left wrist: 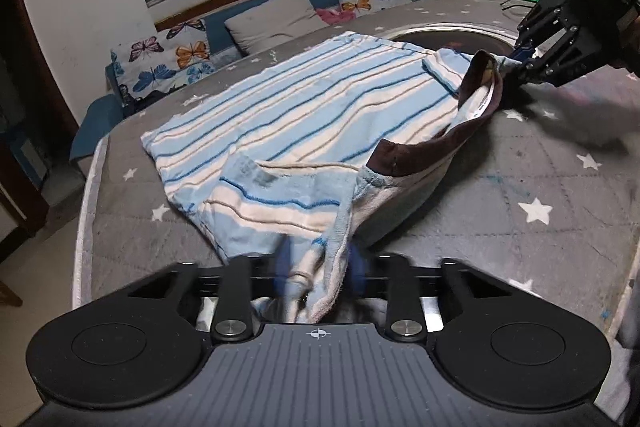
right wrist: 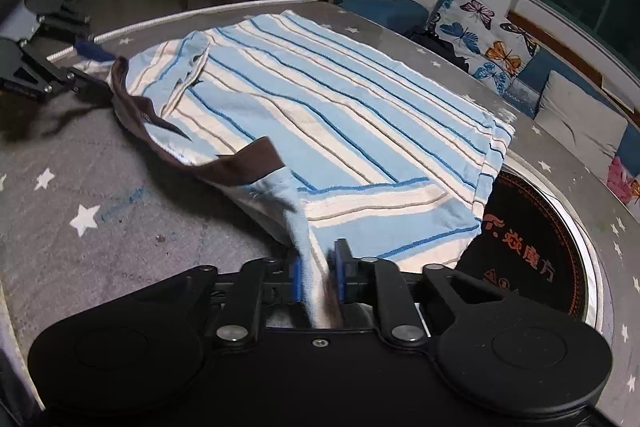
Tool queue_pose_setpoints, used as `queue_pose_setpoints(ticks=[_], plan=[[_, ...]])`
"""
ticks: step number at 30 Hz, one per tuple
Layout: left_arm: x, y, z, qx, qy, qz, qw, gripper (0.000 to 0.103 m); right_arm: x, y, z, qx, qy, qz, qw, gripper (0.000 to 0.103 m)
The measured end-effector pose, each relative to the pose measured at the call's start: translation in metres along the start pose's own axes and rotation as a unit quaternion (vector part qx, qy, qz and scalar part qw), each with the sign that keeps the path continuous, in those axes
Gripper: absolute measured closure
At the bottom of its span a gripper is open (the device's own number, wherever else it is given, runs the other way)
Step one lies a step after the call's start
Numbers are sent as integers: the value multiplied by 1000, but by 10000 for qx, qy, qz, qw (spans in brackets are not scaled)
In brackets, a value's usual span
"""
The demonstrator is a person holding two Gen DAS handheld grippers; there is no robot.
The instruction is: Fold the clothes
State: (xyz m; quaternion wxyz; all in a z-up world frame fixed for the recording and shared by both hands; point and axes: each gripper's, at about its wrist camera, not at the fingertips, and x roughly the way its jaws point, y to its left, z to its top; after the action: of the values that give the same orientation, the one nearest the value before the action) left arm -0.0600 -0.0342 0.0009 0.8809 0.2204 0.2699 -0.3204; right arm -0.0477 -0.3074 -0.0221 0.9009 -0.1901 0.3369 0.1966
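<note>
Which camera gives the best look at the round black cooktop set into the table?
The right wrist view. There the cooktop shows its black glass, orange lettering and metal rim, with only its near-left edge under the striped shirt. The left wrist view catches just a sliver of its metal rim beyond the shirt, near the right gripper.

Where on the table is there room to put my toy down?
Free: the starry grey cloth on the collar side of the shirt, between the left tool and right tool. Also a bare strip past the shirt's far hem. Crowded: the middle, under the shirt, and the round hotplate it partly covers.
</note>
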Motion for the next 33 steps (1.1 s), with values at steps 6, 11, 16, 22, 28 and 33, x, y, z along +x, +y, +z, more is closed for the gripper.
queue_pose_setpoints(ticks=[6, 11, 16, 22, 28, 33], plan=[[-41, -9, -7, -117, -245, -113, 9996, 95, -29, 9, -3, 6, -183, 36, 9998, 96], [-88, -25, -16, -131, -385, -235, 9989, 95, -72, 26, -13, 10, -211, 342, 9992, 96], [-142, -43, -32, -385, -460, -389, 9974, 95, -111, 53, -28, -77, -53, 659, 9978, 96], [-156, -45, -24, -511, -643, -186, 9964, 95, -137, 69, -21, -371, -41, 756, 9964, 96], [-117, -17, 6, -754, -635, 82, 9951, 95, -115, 41, 10, -214, -276, 584, 9977, 96], [-73, 16, 35, -911, -585, 215, 9939, 95, -86, 14, 34, -130, -364, 413, 9984, 96]])
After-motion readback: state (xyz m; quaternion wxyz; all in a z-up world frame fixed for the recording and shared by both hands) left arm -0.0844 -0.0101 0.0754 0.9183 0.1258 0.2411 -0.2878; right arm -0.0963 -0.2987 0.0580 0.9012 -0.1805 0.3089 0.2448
